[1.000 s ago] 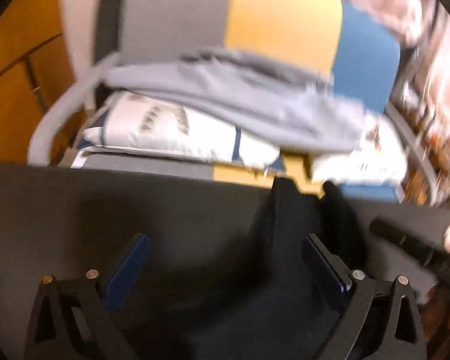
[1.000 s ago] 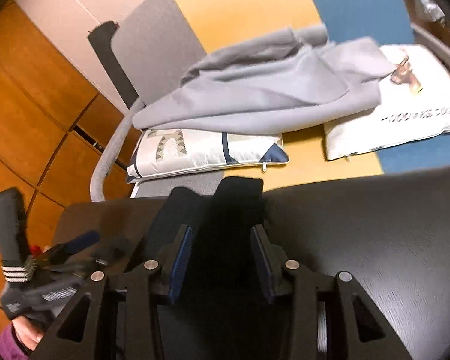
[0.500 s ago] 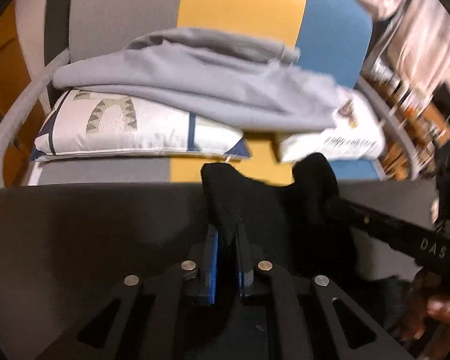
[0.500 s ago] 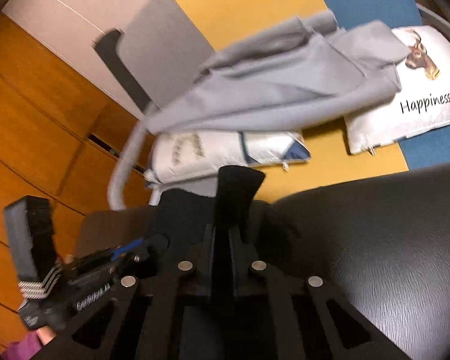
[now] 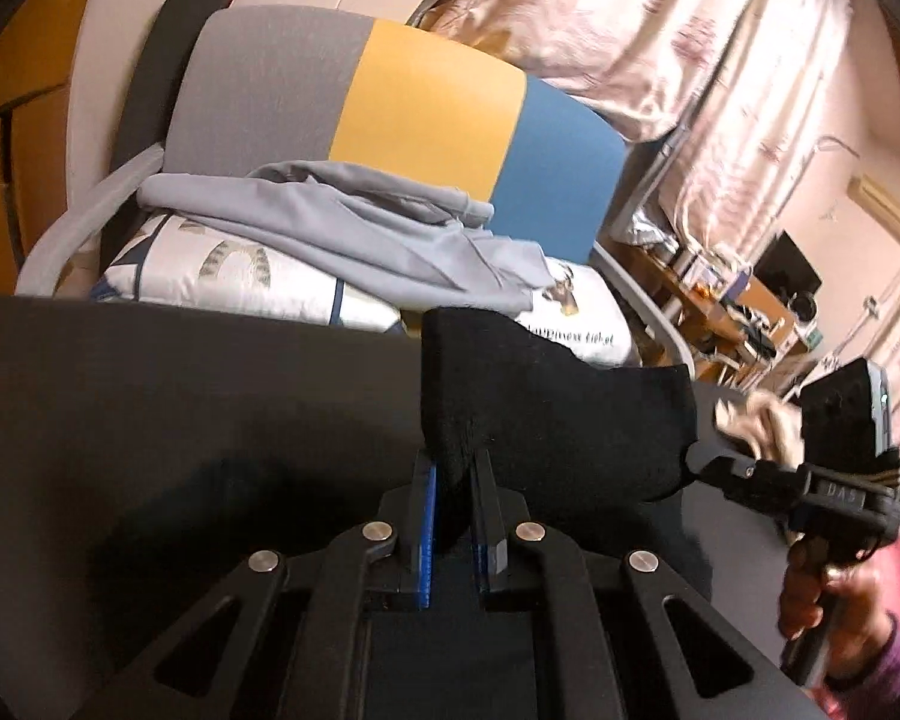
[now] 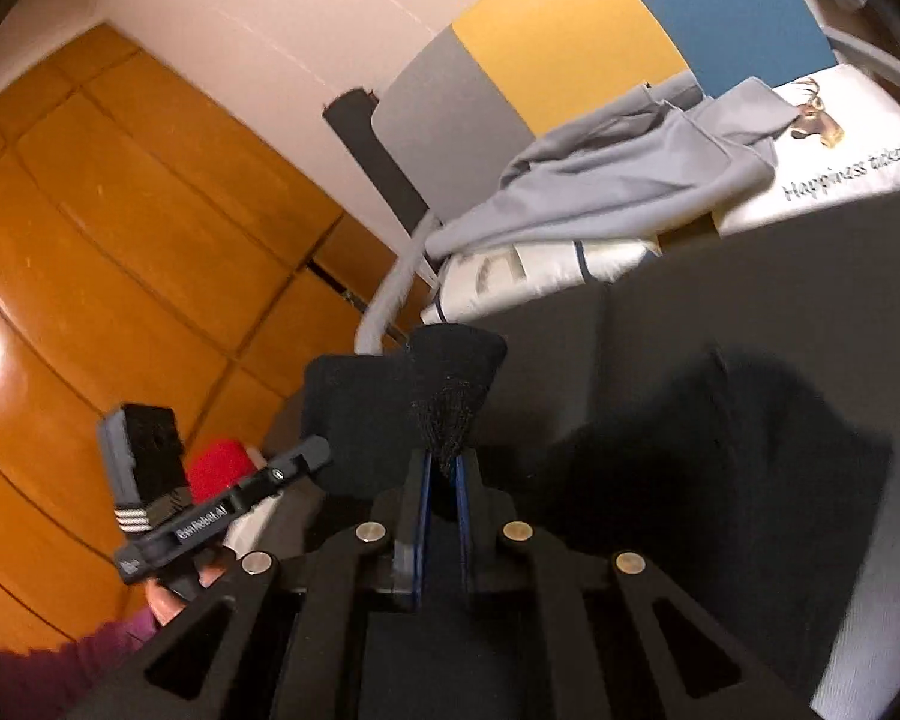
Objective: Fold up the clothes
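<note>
A black garment (image 5: 546,396) is held up above the dark table (image 5: 150,396), stretched between both grippers. My left gripper (image 5: 453,474) is shut on one top corner of it. The right gripper (image 5: 690,456) shows at the far end of the cloth in the left wrist view. In the right wrist view my right gripper (image 6: 444,468) is shut on the other corner of the black garment (image 6: 450,384), and the left gripper (image 6: 315,450) pinches its far edge. The rest of the cloth hangs down toward the table (image 6: 780,330).
Behind the table stands a sofa with a grey, yellow and blue back (image 5: 426,90). A grey garment (image 5: 360,228) lies crumpled on two white cushions (image 6: 822,174). Orange wooden cabinets (image 6: 120,252) fill the left; curtains (image 5: 690,30) and a cluttered shelf (image 5: 744,300) are at right.
Both grippers went from open around the black cloth to shut on its corners. They then lifted it off the table and drew apart, spreading the top edge.
</note>
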A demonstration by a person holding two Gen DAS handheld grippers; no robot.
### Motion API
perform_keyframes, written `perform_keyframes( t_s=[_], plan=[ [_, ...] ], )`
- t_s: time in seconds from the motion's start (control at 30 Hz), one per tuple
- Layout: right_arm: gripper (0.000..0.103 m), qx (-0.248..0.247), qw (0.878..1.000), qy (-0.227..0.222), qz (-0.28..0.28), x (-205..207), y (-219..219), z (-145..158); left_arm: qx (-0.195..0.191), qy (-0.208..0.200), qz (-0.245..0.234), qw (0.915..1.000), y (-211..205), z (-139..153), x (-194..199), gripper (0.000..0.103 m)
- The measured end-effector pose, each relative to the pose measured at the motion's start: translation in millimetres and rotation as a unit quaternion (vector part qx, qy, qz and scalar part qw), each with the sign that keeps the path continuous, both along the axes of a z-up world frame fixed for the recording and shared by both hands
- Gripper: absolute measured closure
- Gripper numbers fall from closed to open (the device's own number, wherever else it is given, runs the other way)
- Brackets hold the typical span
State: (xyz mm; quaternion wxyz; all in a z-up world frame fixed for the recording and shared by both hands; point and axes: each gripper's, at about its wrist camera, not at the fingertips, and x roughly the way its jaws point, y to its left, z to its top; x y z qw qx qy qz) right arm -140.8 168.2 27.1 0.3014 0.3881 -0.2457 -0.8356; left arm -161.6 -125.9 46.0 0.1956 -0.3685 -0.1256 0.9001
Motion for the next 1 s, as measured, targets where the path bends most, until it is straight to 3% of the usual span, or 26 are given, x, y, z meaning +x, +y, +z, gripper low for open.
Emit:
perform_keyframes(
  t_s=[0.1,0.17,0.23,0.4,0.5,0.53,0.6,0.7,0.77,0.83,0.9,1.0],
  plan=[
    [0.090,0.043,0.999,-0.012,-0.003,33,-6,-32,-0.017,0.002,0.004,0.9998,3,-23,35,0.092],
    [0.079,0.086,0.996,-0.026,-0.016,55,-9,-54,-0.025,-0.011,0.017,0.9995,0,-39,53,0.092],
    [0.078,0.093,0.995,-0.039,-0.023,71,-8,-65,-0.032,-0.024,0.029,0.9988,-4,-55,70,0.092],
    [0.077,0.033,0.996,-0.039,-0.073,89,13,-60,-0.045,-0.028,0.054,0.9972,-27,-64,107,0.092],
    [0.076,-0.010,0.994,-0.036,-0.099,79,19,-51,-0.015,-0.028,0.097,0.9947,-47,-56,109,0.090],
    [0.075,-0.022,0.994,-0.038,-0.103,73,17,-49,-0.005,-0.037,0.113,0.9929,-51,-54,105,0.088],
    [0.074,-0.043,0.993,-0.046,-0.099,61,9,-48,0.006,-0.065,0.131,0.9892,-51,-55,92,0.071],
    [0.074,-0.018,0.992,-0.078,-0.095,53,-6,-53,0.002,-0.100,0.118,0.9880,-36,-62,79,0.062],
    [0.074,0.006,0.991,-0.093,-0.095,57,-12,-60,-0.034,-0.105,0.113,0.9874,-23,-67,79,0.061],
    [0.073,0.007,0.990,-0.112,-0.086,64,-17,-71,-0.071,-0.103,0.118,0.9852,-15,-72,84,0.052],
    [0.072,-0.020,0.989,-0.134,-0.065,71,-23,-86,-0.083,-0.102,0.113,0.9849,-10,-75,86,0.038],
    [0.080,0.016,0.994,-0.104,-0.041,80,-40,-85,-0.100,-0.100,0.106,0.9842,-3,-79,89,0.032]
  ],
)
